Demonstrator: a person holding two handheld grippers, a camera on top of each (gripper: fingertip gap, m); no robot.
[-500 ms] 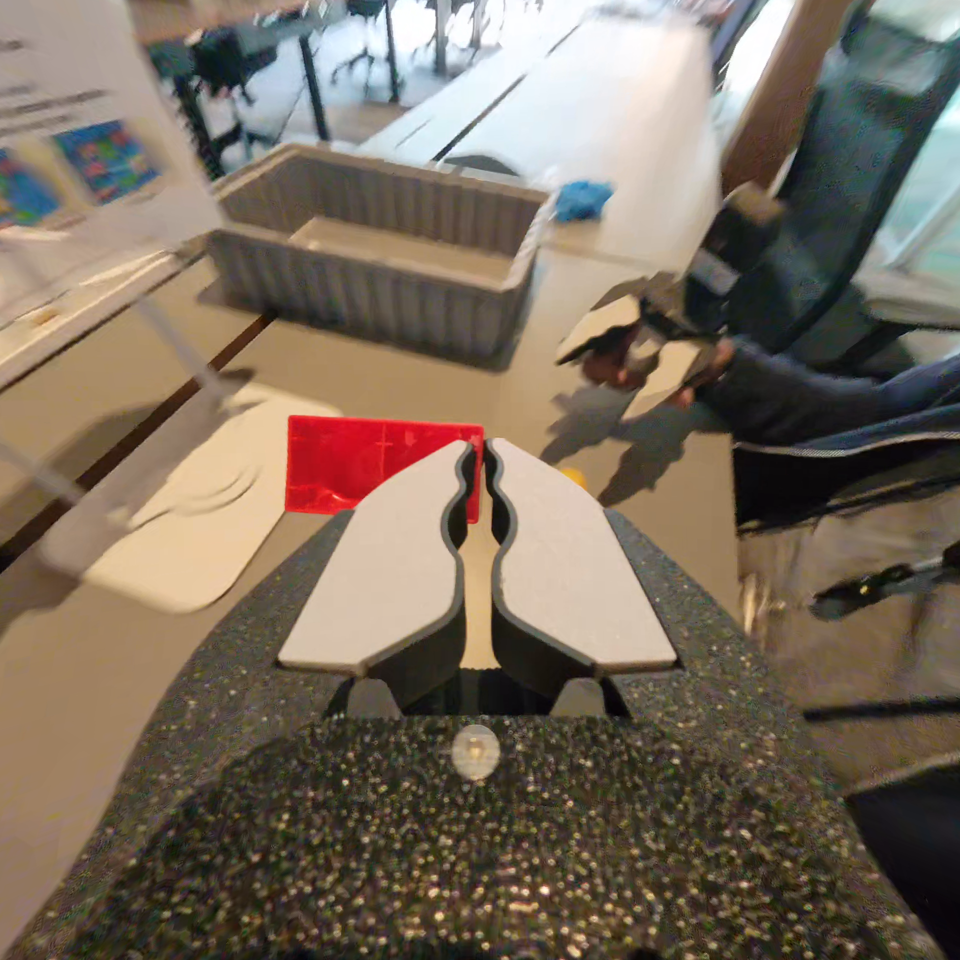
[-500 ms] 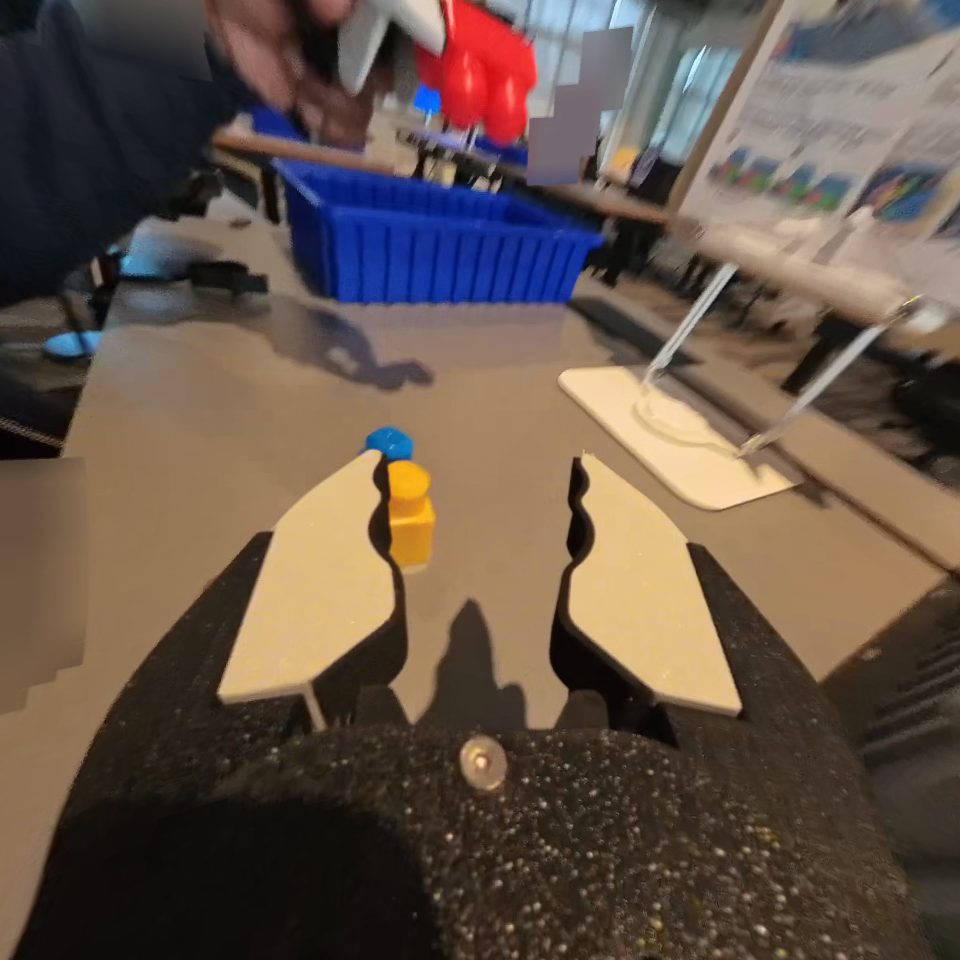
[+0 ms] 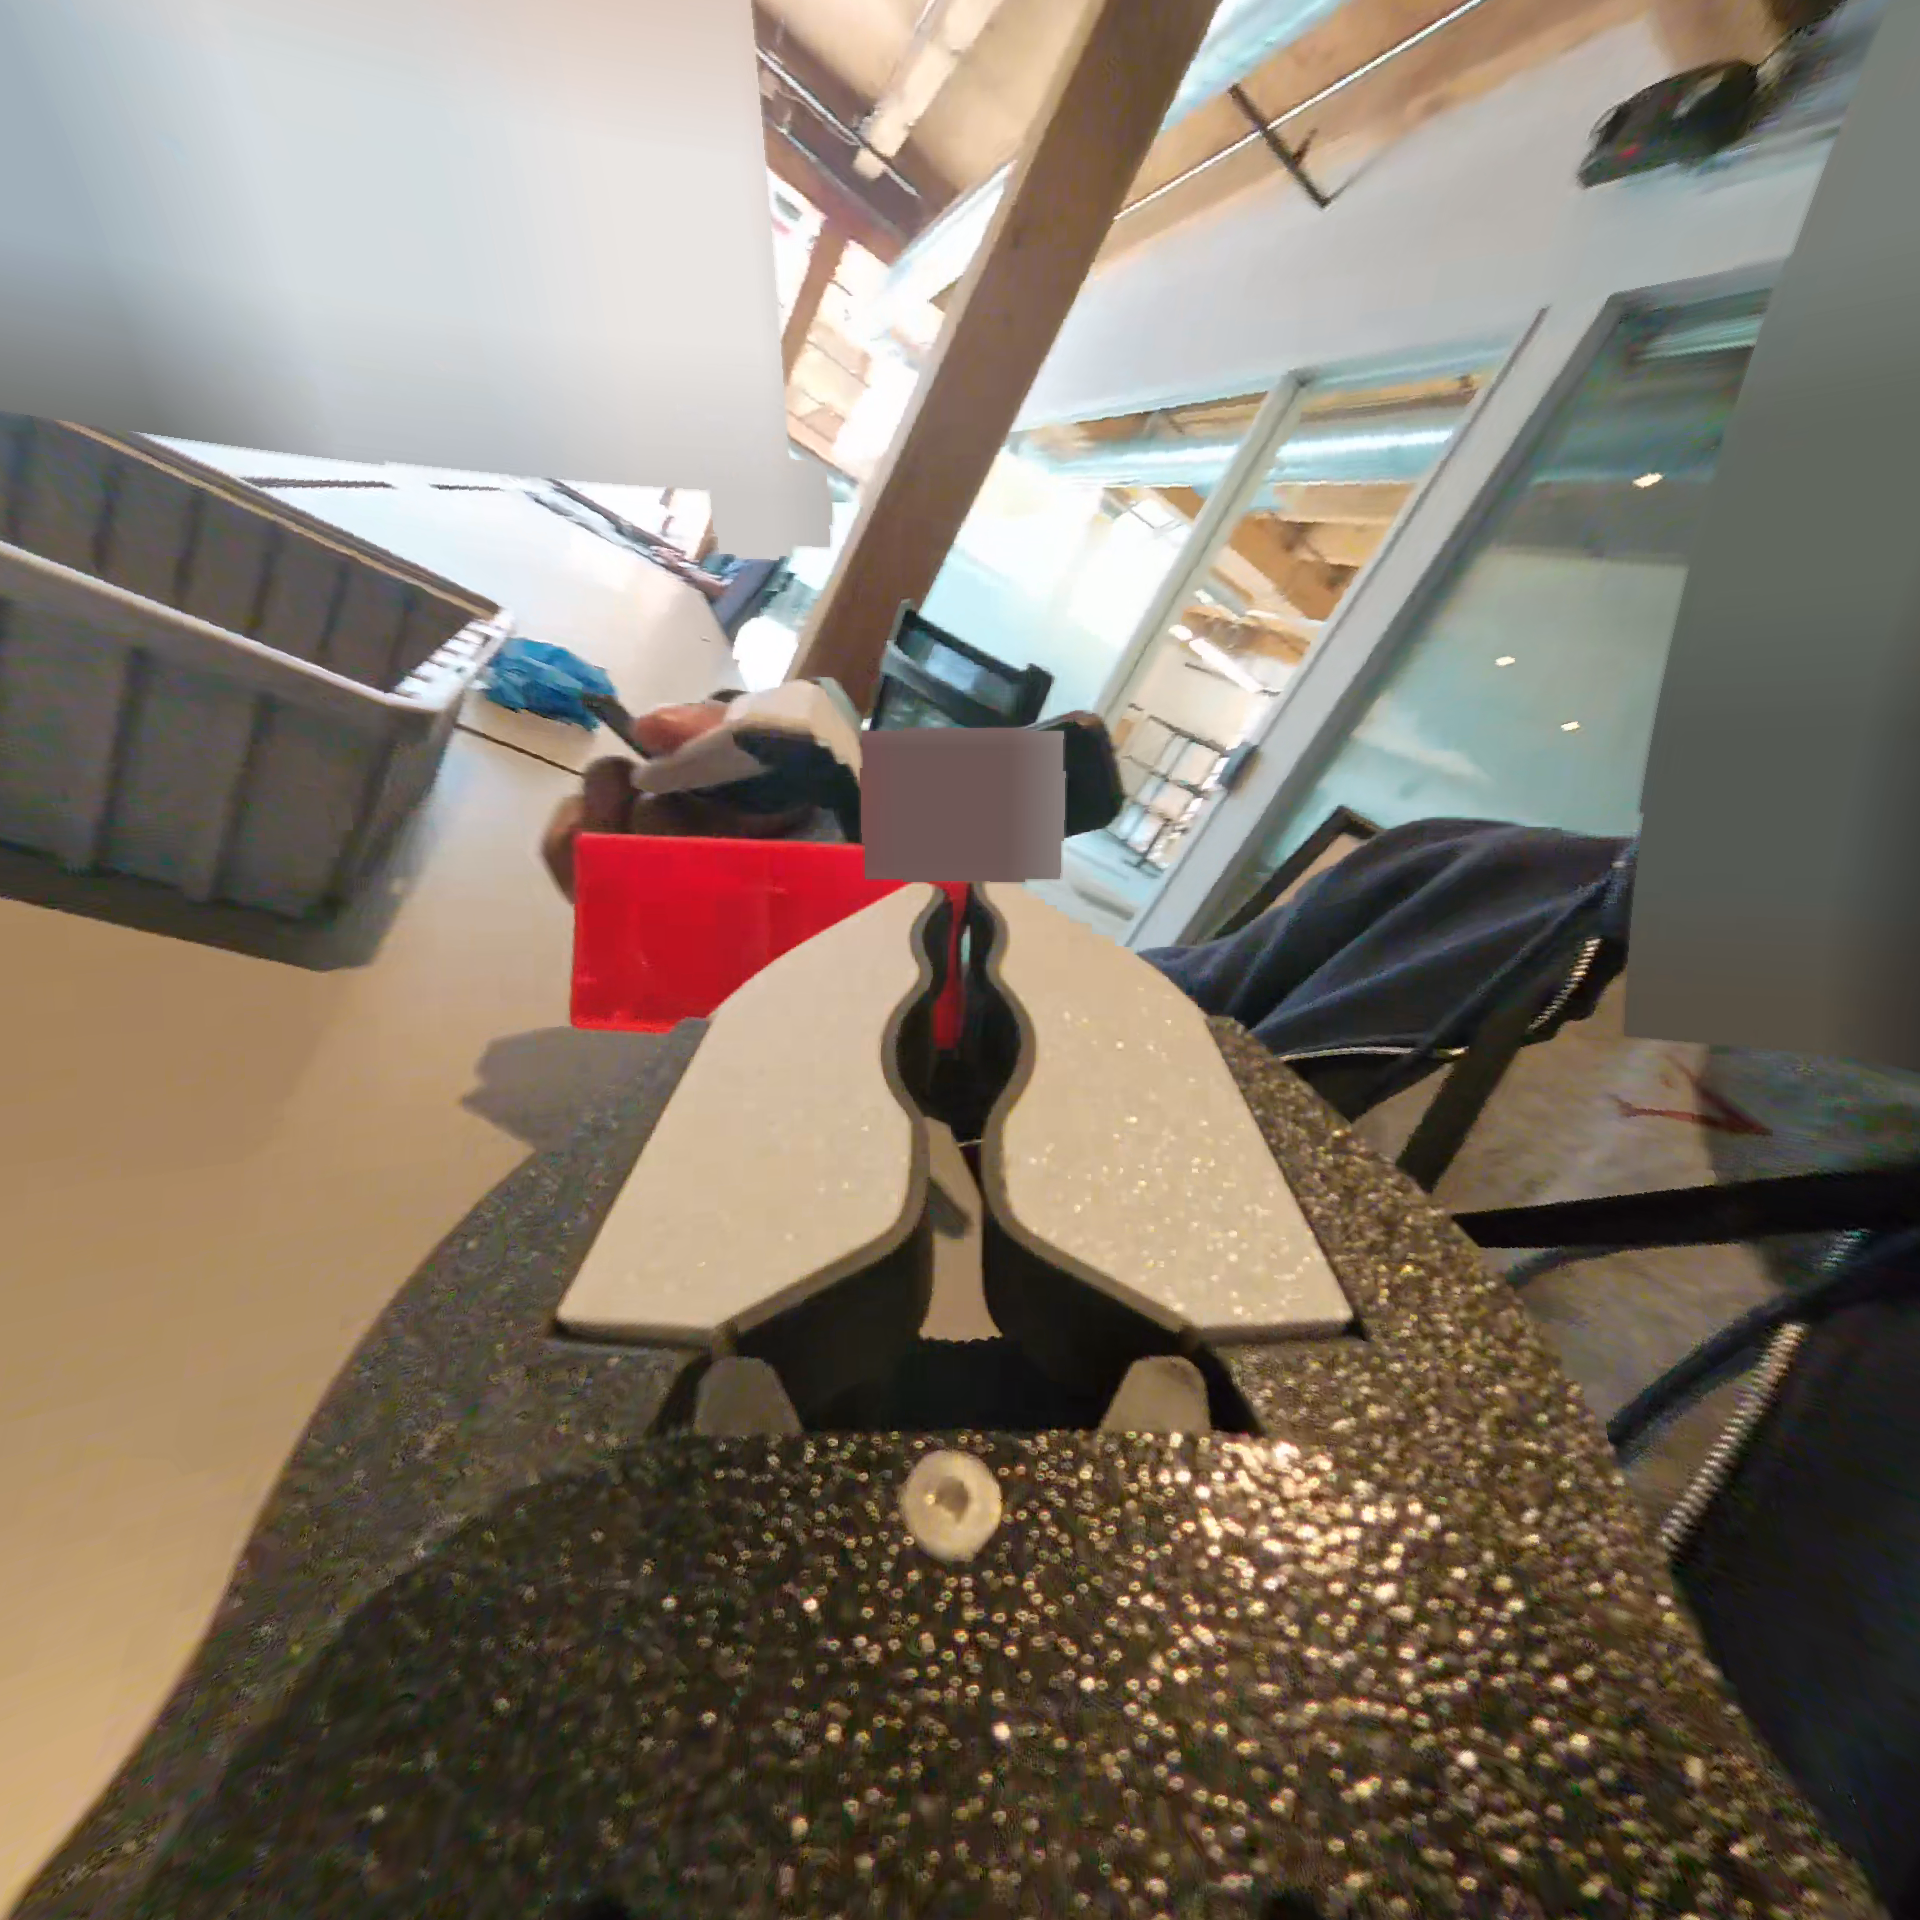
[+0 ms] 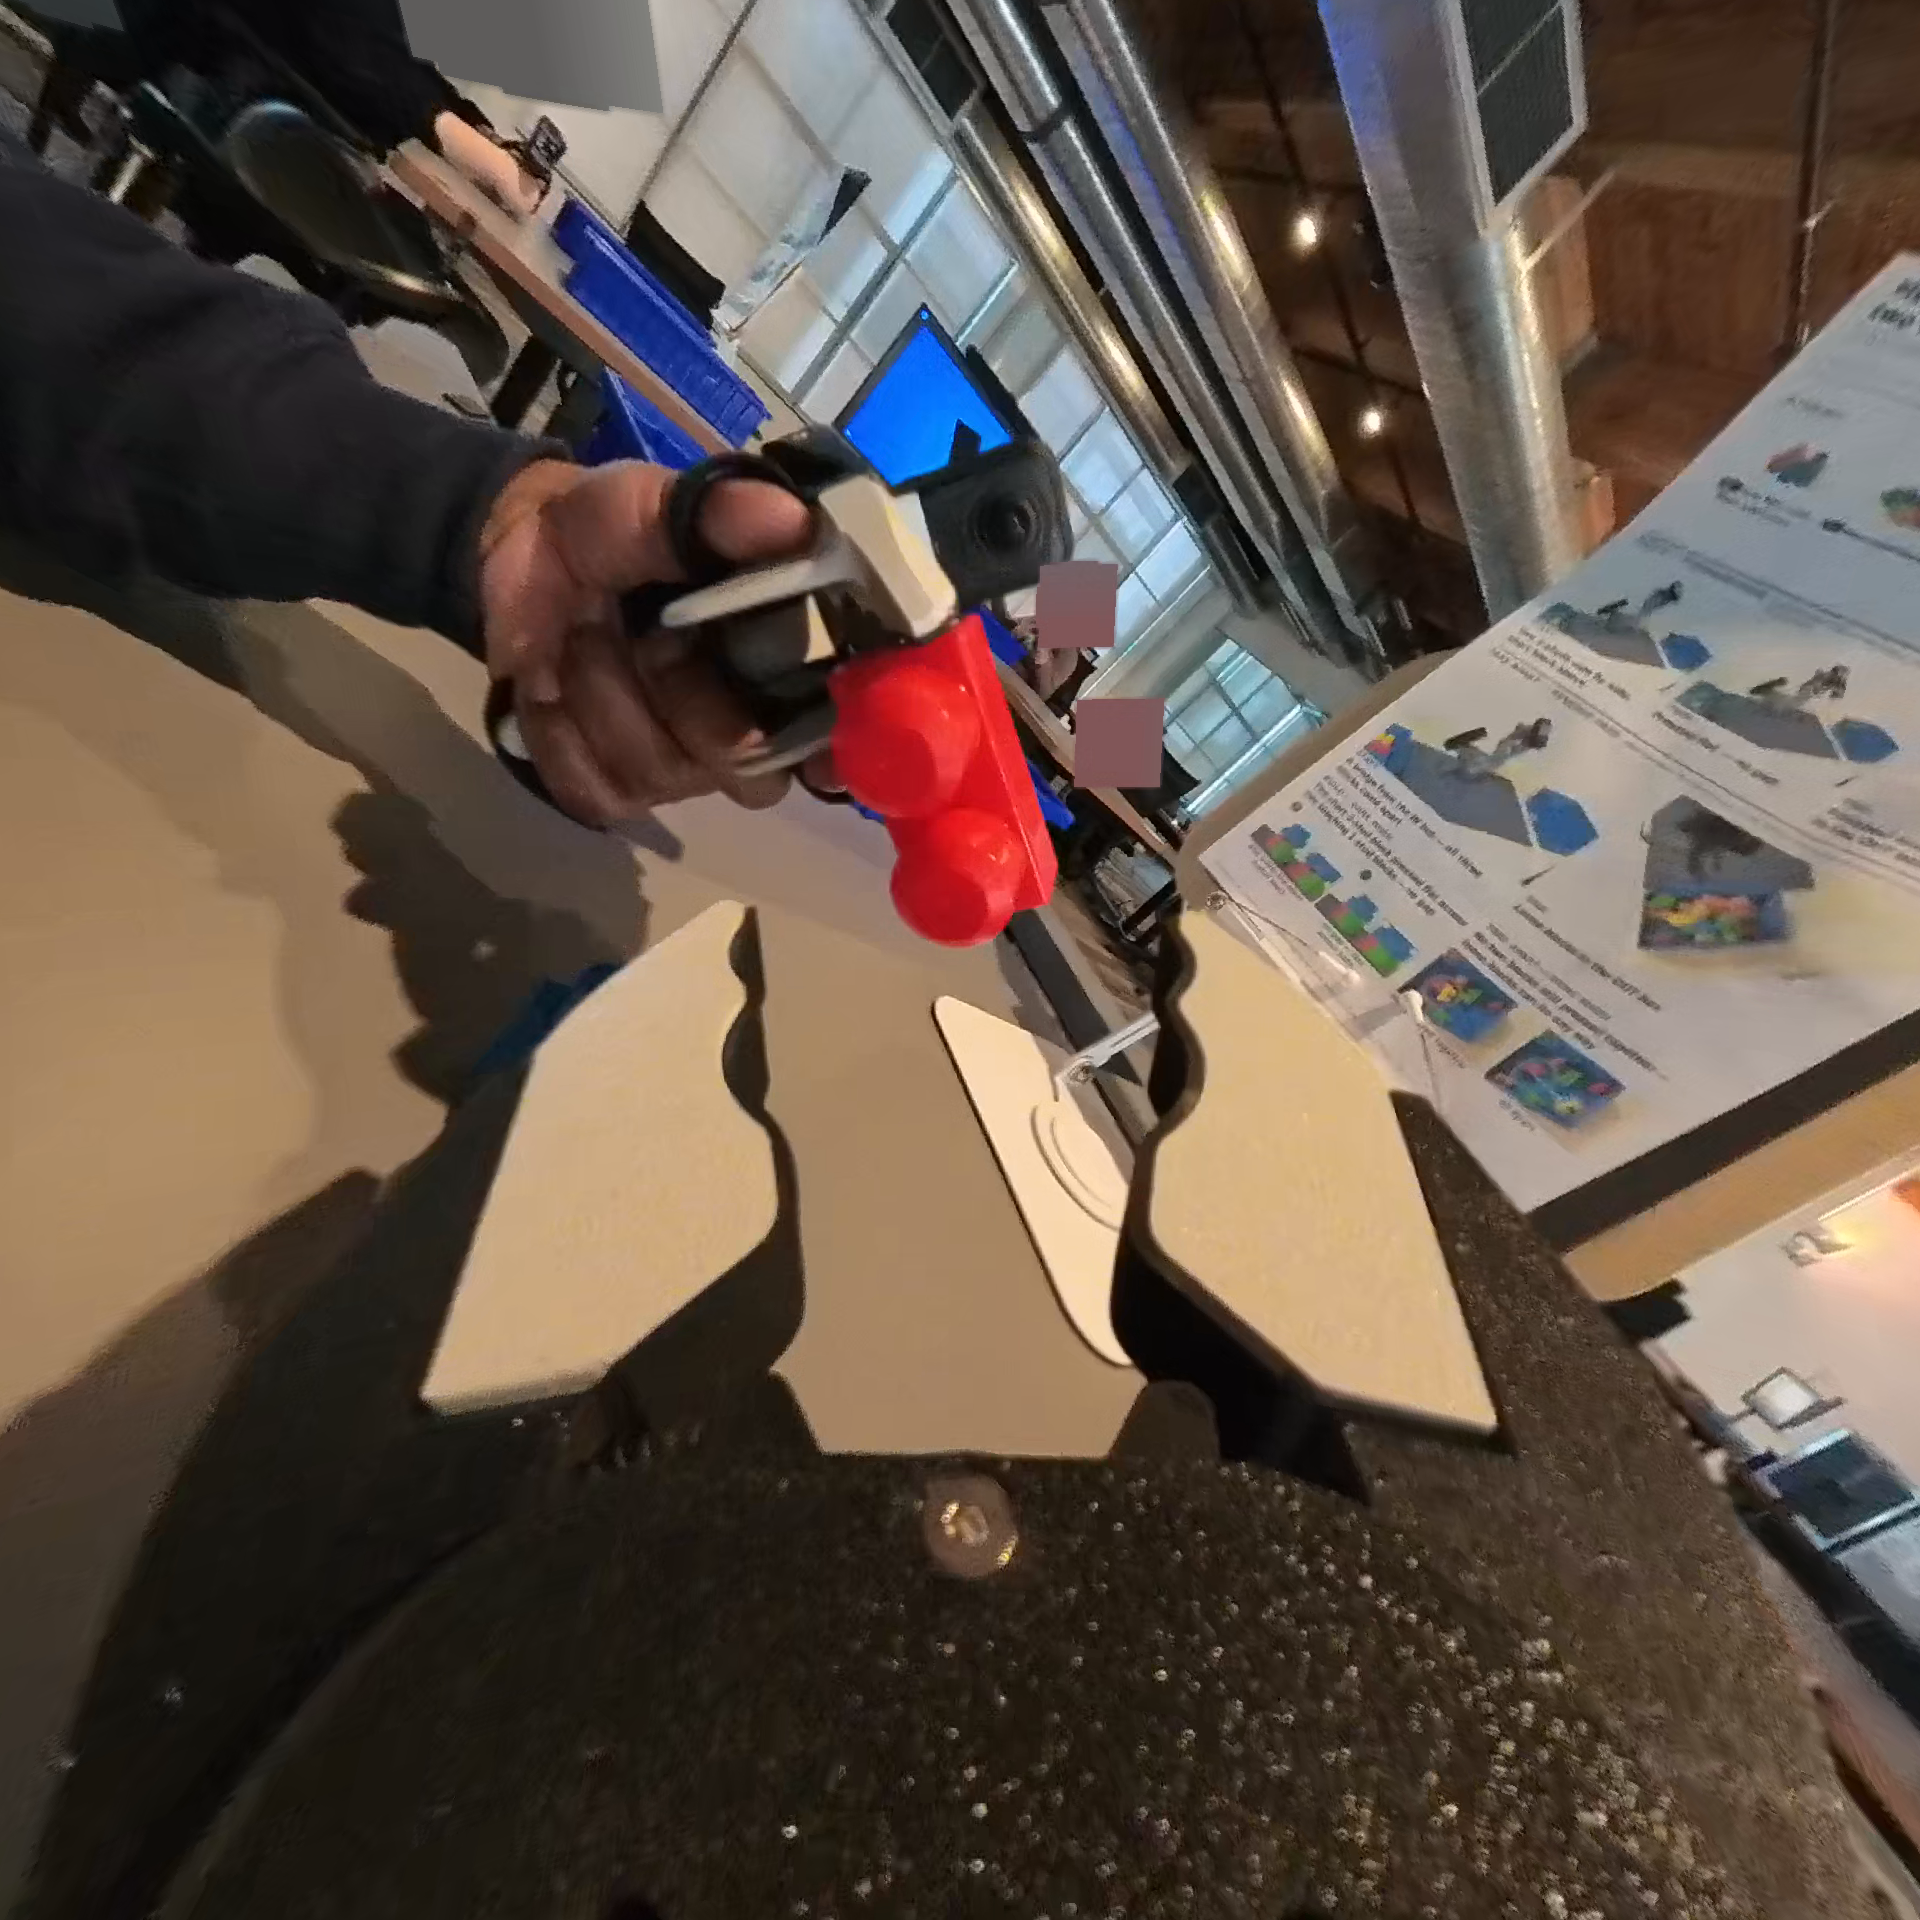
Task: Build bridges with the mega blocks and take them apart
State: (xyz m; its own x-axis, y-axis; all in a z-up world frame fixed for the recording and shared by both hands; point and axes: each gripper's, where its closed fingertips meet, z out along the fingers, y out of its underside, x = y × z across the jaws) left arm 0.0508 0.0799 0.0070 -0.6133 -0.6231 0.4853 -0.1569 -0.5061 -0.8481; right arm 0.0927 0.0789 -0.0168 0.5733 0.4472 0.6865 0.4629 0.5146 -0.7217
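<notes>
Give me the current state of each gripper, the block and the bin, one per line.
left gripper: shut on the red block, lifted above the table.
red block: clamped at one end, held in the air, studs toward the right wrist camera.
right gripper: open, holding nothing.
grey bin: on the table, open-topped; contents hidden.
sign stand: standing on the table.

Left tool (image 3: 951,914) clamped — red block (image 3: 675,935) gripped.
</notes>
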